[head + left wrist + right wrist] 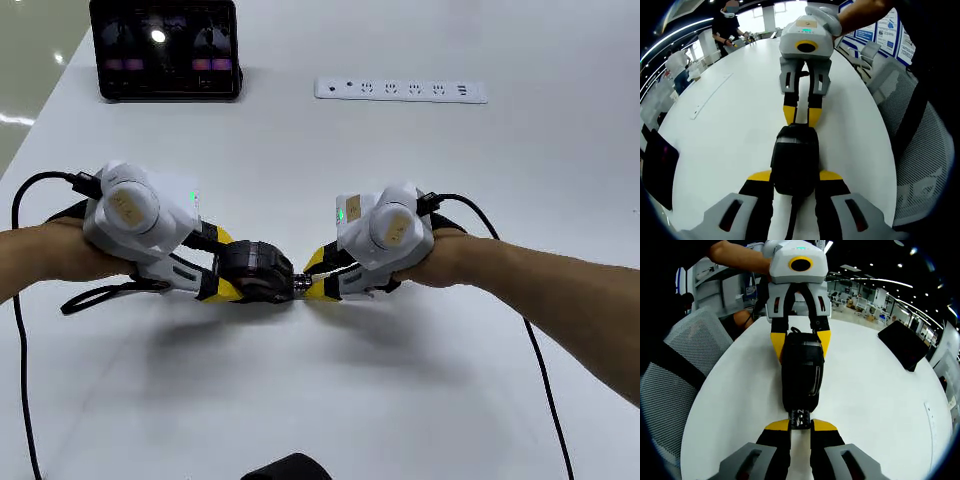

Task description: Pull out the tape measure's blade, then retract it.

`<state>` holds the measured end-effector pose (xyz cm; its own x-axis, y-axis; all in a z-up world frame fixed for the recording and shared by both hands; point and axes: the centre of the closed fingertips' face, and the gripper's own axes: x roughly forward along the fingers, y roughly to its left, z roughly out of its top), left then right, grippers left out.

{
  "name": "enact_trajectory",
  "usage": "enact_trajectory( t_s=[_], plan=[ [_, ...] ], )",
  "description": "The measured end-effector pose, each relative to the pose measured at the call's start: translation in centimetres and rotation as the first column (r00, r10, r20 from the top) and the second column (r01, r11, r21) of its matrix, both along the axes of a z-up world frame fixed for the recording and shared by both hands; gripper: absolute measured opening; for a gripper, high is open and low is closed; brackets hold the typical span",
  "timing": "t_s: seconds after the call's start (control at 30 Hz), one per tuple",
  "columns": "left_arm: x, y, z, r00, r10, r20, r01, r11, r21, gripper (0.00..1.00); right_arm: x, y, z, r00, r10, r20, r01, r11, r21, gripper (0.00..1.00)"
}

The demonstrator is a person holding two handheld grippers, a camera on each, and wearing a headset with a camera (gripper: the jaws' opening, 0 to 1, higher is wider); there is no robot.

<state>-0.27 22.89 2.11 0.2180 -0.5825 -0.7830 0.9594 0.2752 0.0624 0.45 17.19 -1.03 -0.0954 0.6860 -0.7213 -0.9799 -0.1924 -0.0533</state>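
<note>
A black tape measure (255, 272) lies low over the white table (330, 400), between the two grippers. My left gripper (222, 264) is shut on its case from the left; in the left gripper view the case (795, 160) sits between the yellow-tipped jaws of that gripper (795, 175). My right gripper (315, 275) faces it from the right and is shut on the blade's end (800, 417), which sticks out only a little from the case (801, 372). In the right gripper view that gripper (800, 425) pinches the blade tip.
A dark tablet (165, 48) stands at the back left and a white power strip (400, 90) lies at the back. Black cables (20, 330) trail from both grippers. A dark object (290, 468) sits at the near edge. A mesh chair (920, 165) stands beside the table.
</note>
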Motion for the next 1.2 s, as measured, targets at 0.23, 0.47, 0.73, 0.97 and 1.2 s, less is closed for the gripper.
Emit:
enact_trajectory(
  t_s=[0.23, 0.47, 0.73, 0.97, 1.2],
  plan=[
    [0.0, 0.0, 0.0, 1.0, 0.002, -0.014, -0.002, 1.0, 0.008, 0.25, -0.1, -0.1, 0.0, 0.999, 0.029, 0.03, -0.028, 1.0, -0.013, 0.1],
    [-0.1, 0.1, 0.0, 1.0, 0.009, -0.017, -0.009, 1.0, 0.011, 0.25, -0.2, -0.1, 0.0, 0.998, 0.037, 0.041, -0.037, 0.999, -0.016, 0.1],
    [-0.1, 0.0, -0.1, 1.0, 0.01, -0.02, -0.01, 1.0, 0.015, 0.25, -0.2, -0.2, 0.0, 0.998, 0.039, 0.043, -0.039, 0.999, -0.017, 0.1],
    [-0.1, 0.0, -0.1, 1.0, 0.01, -0.021, -0.009, 1.0, 0.019, 0.25, -0.1, -0.6, 0.0, 0.999, 0.035, 0.04, -0.034, 0.999, -0.019, 0.1],
    [-0.1, 0.0, -0.1, 1.0, 0.011, -0.024, -0.01, 1.0, 0.02, 0.25, -0.1, -1.3, 0.0, 0.999, 0.03, 0.039, -0.029, 0.999, -0.022, 0.1]
  ],
)
